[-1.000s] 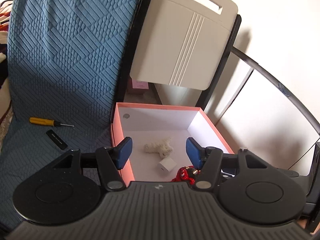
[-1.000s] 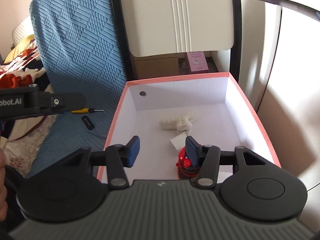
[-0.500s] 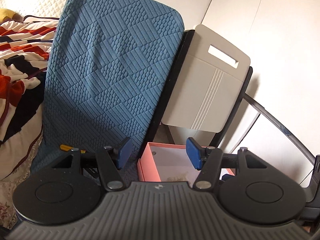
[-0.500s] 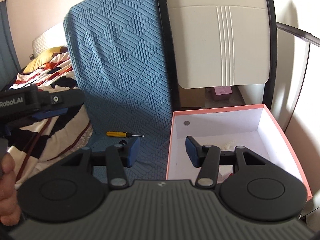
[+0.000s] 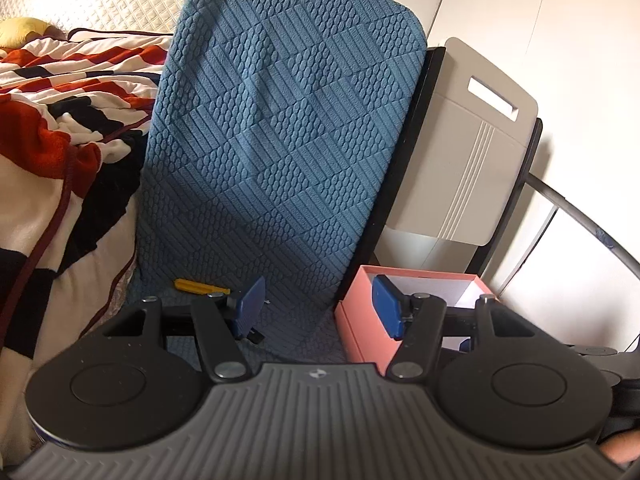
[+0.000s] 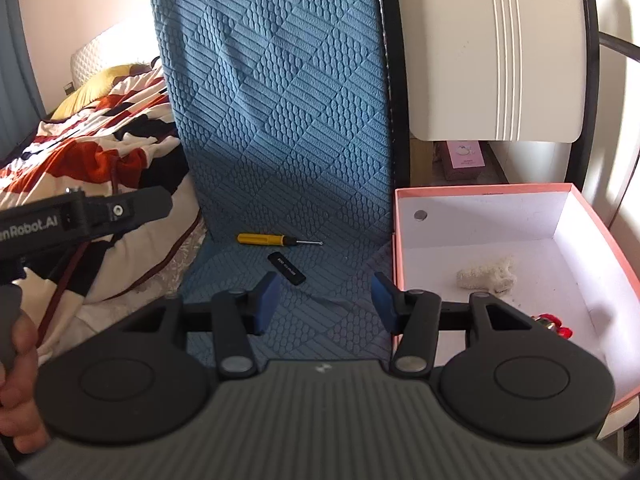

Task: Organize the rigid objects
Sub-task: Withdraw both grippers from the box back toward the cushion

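On the blue quilted seat cover (image 6: 280,140), a yellow-handled screwdriver (image 6: 266,239) lies ahead and slightly left of the right gripper (image 6: 322,300), long axis running left to right, metal tip pointing right toward the pink cardboard box (image 6: 496,190); just nearer lies a small flat black stick (image 6: 286,267), angled diagonally; both the left gripper (image 5: 318,306) and the right are spread and empty; the right looks better lined up for either; the box stands to the right, holding a white fuzzy toy (image 6: 486,274).
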A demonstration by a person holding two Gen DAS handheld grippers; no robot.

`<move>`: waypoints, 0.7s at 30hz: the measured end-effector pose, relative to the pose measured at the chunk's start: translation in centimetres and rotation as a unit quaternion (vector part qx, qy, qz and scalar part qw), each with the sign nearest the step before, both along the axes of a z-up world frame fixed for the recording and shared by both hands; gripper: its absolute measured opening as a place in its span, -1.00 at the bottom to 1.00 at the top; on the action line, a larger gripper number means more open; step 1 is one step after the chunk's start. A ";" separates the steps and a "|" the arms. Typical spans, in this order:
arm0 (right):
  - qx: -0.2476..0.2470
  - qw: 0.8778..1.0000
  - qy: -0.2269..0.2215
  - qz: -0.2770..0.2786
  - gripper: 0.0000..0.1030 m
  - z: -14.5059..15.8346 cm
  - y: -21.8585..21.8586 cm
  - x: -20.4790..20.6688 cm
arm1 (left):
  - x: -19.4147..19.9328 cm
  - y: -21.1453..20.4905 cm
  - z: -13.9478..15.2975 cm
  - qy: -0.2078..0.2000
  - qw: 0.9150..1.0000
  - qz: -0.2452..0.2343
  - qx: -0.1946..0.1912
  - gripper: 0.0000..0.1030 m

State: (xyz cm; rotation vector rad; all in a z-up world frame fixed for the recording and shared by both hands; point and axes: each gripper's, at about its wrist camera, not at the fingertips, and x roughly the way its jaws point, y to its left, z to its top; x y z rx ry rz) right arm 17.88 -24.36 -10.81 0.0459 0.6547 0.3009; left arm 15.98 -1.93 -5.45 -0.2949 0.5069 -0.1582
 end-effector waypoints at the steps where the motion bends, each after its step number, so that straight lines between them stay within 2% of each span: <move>1: -0.001 1.000 0.002 0.002 0.04 -0.2 0.4 0.0 | -0.2 0.6 -0.4 0.001 1.000 0.000 -0.003 0.27; 6: -0.001 1.000 0.008 0.011 0.04 -1.7 2.0 -0.2 | -1.1 3.0 -2.6 0.010 1.000 0.003 -0.029 0.27; 11: -0.013 0.999 0.030 0.013 0.04 -3.7 3.0 0.1 | -1.4 4.1 -5.0 0.019 0.999 0.022 -0.019 0.27; 16: -0.030 0.999 0.039 0.017 0.04 -5.5 3.9 -0.1 | -0.8 4.4 -8.0 0.049 0.998 0.036 -0.015 0.27; 21: -0.044 0.997 0.054 0.016 0.04 -7.0 4.2 -0.2 | 0.1 4.4 -9.3 0.059 0.997 0.035 -0.018 0.27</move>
